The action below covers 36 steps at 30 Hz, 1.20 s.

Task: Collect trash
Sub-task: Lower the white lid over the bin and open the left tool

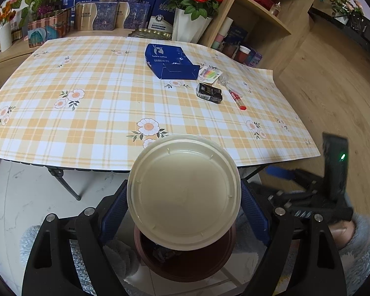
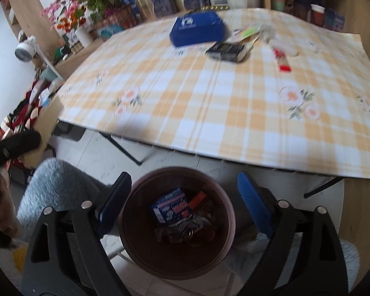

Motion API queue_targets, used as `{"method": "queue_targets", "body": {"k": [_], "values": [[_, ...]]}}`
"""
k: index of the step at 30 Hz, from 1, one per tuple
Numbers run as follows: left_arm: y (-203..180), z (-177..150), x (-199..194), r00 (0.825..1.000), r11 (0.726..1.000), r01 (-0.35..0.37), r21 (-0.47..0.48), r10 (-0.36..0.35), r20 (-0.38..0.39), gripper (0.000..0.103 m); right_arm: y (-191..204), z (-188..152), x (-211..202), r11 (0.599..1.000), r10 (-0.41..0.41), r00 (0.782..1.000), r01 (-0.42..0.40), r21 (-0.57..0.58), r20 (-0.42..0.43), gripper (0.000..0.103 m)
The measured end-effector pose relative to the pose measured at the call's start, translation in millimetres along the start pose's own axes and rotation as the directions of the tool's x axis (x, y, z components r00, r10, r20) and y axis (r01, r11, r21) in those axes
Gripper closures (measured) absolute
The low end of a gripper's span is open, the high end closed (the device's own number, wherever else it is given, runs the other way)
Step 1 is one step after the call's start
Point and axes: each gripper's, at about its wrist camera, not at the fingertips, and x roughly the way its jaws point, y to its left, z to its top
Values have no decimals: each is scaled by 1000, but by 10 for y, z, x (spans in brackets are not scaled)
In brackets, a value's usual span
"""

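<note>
Left hand-held gripper point(image 1: 183, 212): clamped across a round, smooth cream plastic lid point(image 1: 183, 192), held directly above a brown round trash bin point(image 2: 176, 222) on the floor. Bin interior: crumpled wrappers, one blue carton point(image 2: 170, 206). Right hand-held gripper point(image 2: 183, 202): jaws spread wide, nothing between them, positioned over the bin. Counter point(image 1: 98, 103) beyond: checked floral cloth, near edge overhanging. Far right on counter: blue box point(image 1: 171, 61), black pack point(image 1: 209, 92), red tube point(image 1: 236, 98), closely grouped.

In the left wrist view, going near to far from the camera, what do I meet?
Brown bin → cream lid held in the left tool → near edge of the checked tablecloth → black packet → blue coffee box → white vase of red roses.
</note>
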Motion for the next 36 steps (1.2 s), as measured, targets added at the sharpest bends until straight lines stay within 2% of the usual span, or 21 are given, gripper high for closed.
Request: {"method": "queue_targets", "body": {"k": [4,14,19,22,24,29,36], "values": [[-24,-8,20,1000,1000,4,9,-4,-10,20,-120,136,-196,999,-44,997,42,19,62,6],[-147,-46,89,999,998,11,55,-8,-41,20,-217,330,-660,993,-116,975,111,40,190,6],[-272,-103,223,995,993,42,107,-31,-98,19,-182,335,-840,992,-123,966,116,42,228,6],[-377,-154,377,986,987,57,150,-32,-164,18,-190,316,-906,992,-124,962,116,46,242,6],[-442,-194,497,977,982,43,184,-3,-211,18,-204,293,-942,992,-124,961,115,52,246,6],[-569,-311,709,957,966,55,251,21,-288,18,-264,215,-1030,991,-131,958,117,70,254,6],[-666,-371,770,949,955,67,287,29,-315,17,-397,115,-1095,986,-149,956,125,111,251,6]]}}
